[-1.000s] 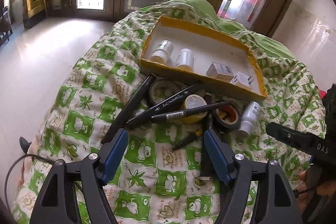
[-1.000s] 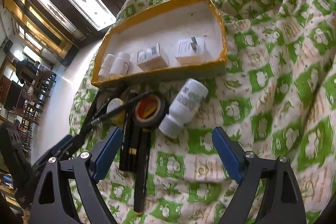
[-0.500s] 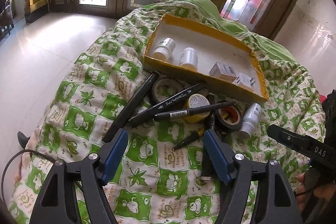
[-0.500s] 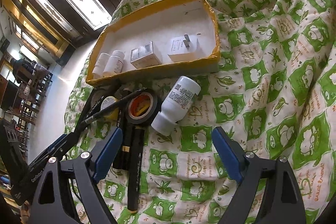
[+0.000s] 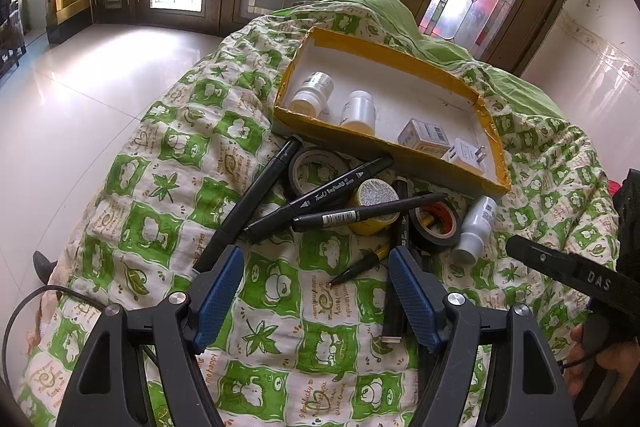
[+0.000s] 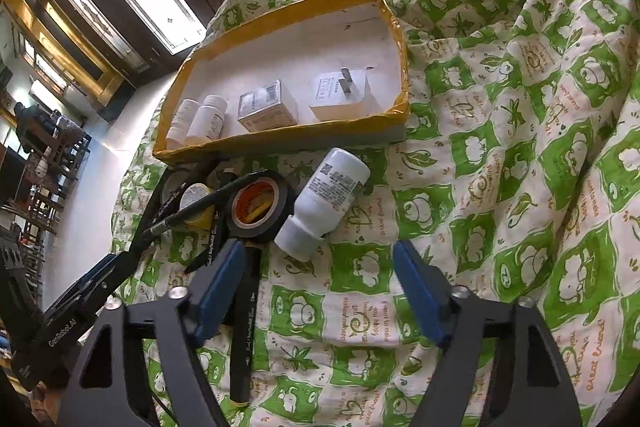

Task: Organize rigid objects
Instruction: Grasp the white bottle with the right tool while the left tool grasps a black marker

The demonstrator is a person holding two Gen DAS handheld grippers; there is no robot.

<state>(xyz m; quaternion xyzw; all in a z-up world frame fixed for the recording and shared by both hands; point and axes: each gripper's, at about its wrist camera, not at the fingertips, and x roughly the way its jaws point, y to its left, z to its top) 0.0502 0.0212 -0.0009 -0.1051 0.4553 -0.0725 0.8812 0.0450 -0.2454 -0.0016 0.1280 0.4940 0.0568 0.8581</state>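
My right gripper [image 6: 316, 285] and left gripper [image 5: 316, 293] hang spread, gripping nothing. Just beyond, the white bottle [image 6: 324, 203] lies tipped, cap toward me, base pointing at the yellow-rimmed box [image 6: 394, 27] close behind.

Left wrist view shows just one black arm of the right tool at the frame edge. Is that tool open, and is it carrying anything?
Observer: The right tool is open and empty, above the quilt.
Operator: What is closest ahead of it?
Observer: The white bottle, lying on its side with its cap end toward the tool's gap.
Operator: Anything beneath it?
Observer: A long black marker runs under one of its fingers.
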